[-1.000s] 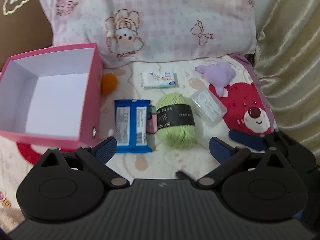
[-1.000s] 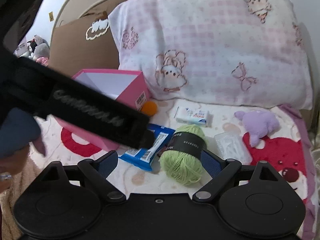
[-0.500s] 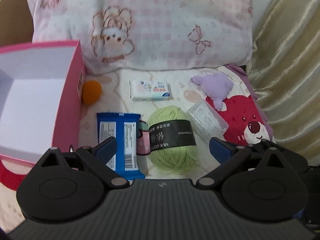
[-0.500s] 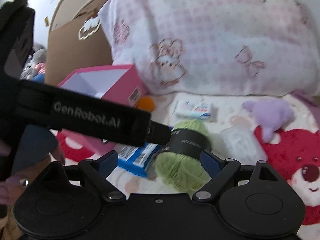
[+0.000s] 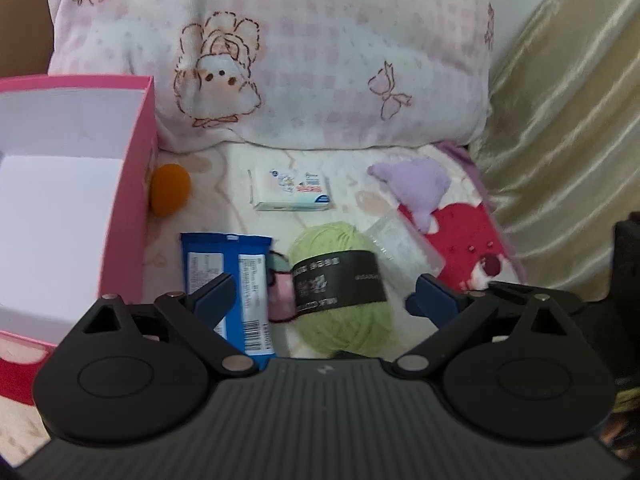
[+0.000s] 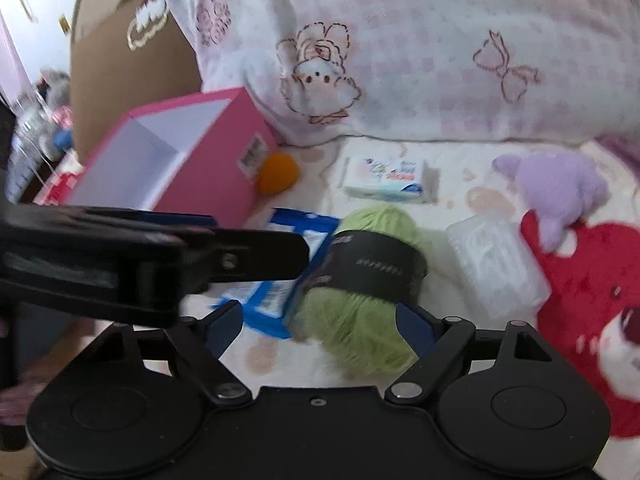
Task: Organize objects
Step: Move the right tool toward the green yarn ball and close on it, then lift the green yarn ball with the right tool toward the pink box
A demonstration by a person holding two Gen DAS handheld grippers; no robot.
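Both tools closing yet pinching nothing, left tool [image 5: 318, 302] and right tool [image 6: 320, 318] around soft, light yarn ball [image 5: 340, 284] on the bed at box's [image 5: 132, 184] four o'clock; squeezing across black band [image 5: 336, 280] advised.

A pink-checked pillow [image 5: 320, 60] leans at twelve o'clock; gold satin curtain [image 5: 560, 140] at three; cartoon-print bedsheet [image 6: 472, 196] below.

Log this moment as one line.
left tool: closing, empty | right tool: closing around green yarn ball, not gripped | pink box: empty
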